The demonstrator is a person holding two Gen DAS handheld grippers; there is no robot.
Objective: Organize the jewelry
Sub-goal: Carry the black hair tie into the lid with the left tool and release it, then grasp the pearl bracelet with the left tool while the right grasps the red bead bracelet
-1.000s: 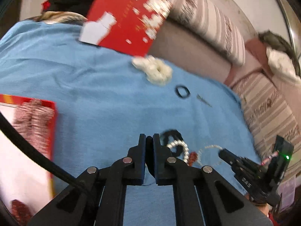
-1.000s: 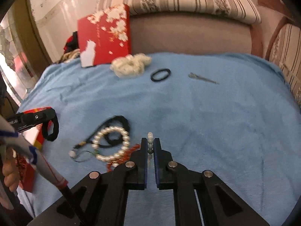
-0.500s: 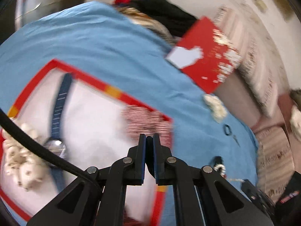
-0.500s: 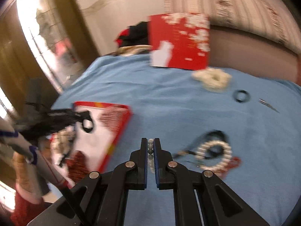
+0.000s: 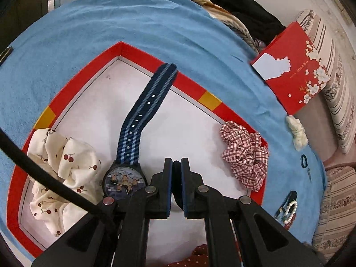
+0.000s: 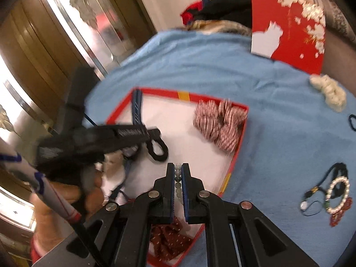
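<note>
A red-rimmed box [image 5: 142, 52] with a white floor lies on the blue cloth. Over its floor my left gripper [image 5: 176, 164] is shut on a black hair tie [image 6: 156, 149], whose loop hangs below the left gripper [image 6: 153, 136] in the right wrist view. My right gripper [image 6: 178, 166] is shut on a string of pale beads [image 6: 178, 176], above the near part of the box [image 6: 160, 92]. Inside lie a blue striped watch [image 5: 124, 181], a cherry-print scrunchie [image 5: 64, 162], a red-checked scrunchie [image 5: 244, 153] and a dark red dotted scrunchie [image 6: 169, 235].
To the right on the blue cloth [image 6: 278, 133] lie a pearl bracelet with cords and red beads [image 6: 336, 193], a white scrunchie [image 6: 329, 93], another black hair tie [image 5: 303, 161] and a hairpin [image 5: 310, 174]. The red flowered lid [image 5: 293, 71] leans against striped cushions. A hand [image 6: 66, 202] holds the left gripper.
Both grippers have swung left, away from the jewelry pile, and now hang over the red-rimmed box. Each keeps its hold: the hair tie on the left, the beads on the right.
</note>
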